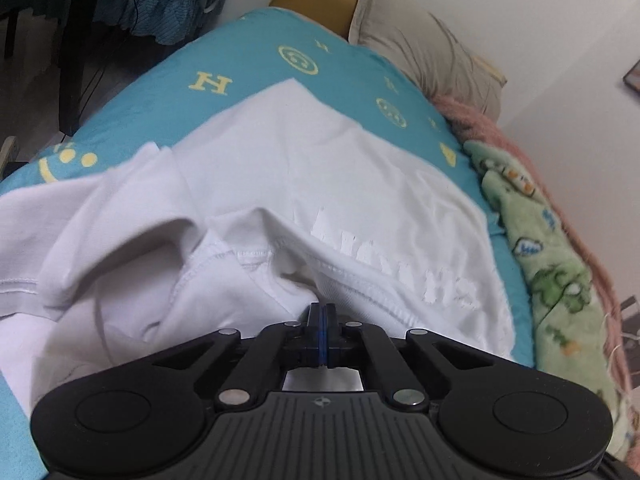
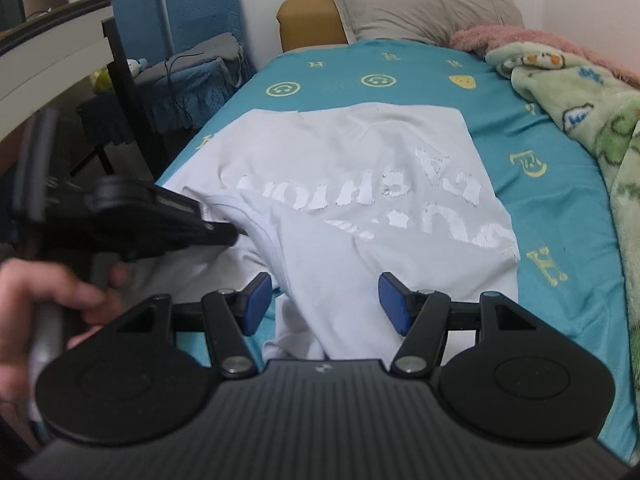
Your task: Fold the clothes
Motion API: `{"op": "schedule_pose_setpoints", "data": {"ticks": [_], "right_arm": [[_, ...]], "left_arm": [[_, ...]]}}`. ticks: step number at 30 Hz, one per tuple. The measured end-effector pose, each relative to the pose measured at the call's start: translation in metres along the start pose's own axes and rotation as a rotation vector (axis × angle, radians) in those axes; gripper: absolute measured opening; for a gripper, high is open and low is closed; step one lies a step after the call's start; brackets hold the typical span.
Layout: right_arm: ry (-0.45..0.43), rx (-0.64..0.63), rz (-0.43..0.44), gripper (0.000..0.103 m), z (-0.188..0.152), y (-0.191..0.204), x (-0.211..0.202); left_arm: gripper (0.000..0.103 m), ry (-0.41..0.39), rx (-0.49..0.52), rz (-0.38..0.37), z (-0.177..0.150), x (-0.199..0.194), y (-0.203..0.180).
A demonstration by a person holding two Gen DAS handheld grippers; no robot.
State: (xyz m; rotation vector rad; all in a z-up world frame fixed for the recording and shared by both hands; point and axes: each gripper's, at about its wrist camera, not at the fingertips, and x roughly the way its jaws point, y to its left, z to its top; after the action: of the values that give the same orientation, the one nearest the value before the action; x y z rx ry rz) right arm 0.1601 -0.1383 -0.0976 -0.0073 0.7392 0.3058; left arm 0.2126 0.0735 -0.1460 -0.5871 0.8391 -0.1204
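A white T-shirt [image 1: 312, 168] with raised white lettering lies on a teal bed sheet [image 1: 248, 44]; it also shows in the right wrist view [image 2: 360, 152]. My left gripper [image 1: 322, 312] is shut on the shirt's fabric near the collar seam and lifts a fold. In the right wrist view the left gripper [image 2: 236, 236] pinches the shirt at the collar edge, held by a hand. My right gripper [image 2: 324, 300] is open, its blue pads either side of a bunched part of the shirt near the bed's front edge.
A grey pillow [image 2: 424, 8] lies at the head of the bed. A green patterned blanket [image 2: 592, 100] and a pink blanket [image 2: 520, 38] lie along the right side. A dark chair [image 2: 132, 92] and blue cloth-covered things stand left of the bed.
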Motion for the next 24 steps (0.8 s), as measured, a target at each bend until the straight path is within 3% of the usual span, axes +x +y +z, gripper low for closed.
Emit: {"op": "schedule_pose_setpoints", "data": {"ticks": [6, 11, 17, 21, 24], "right_arm": [[0.001, -0.107, -0.024, 0.063, -0.002, 0.014, 0.014], [0.032, -0.150, -0.101, 0.060, -0.006, 0.013, 0.024], [-0.095, 0.067, -0.206, 0.061, 0.009, -0.029, 0.000], [-0.058, 0.283, -0.204, 0.061, 0.011, -0.072, 0.006], [-0.040, 0.358, -0.196, 0.061, 0.006, -0.086, 0.010]], "left_arm": [[0.000, -0.023, 0.028, -0.112, -0.002, -0.060, -0.014], [0.000, -0.043, 0.138, -0.064, -0.004, -0.083, -0.027], [0.000, -0.042, 0.295, -0.008, -0.012, -0.067, -0.043], [0.007, -0.039, 0.451, 0.066, -0.026, -0.043, -0.060], [0.015, -0.073, 0.597, 0.148, -0.037, -0.023, -0.071]]}}
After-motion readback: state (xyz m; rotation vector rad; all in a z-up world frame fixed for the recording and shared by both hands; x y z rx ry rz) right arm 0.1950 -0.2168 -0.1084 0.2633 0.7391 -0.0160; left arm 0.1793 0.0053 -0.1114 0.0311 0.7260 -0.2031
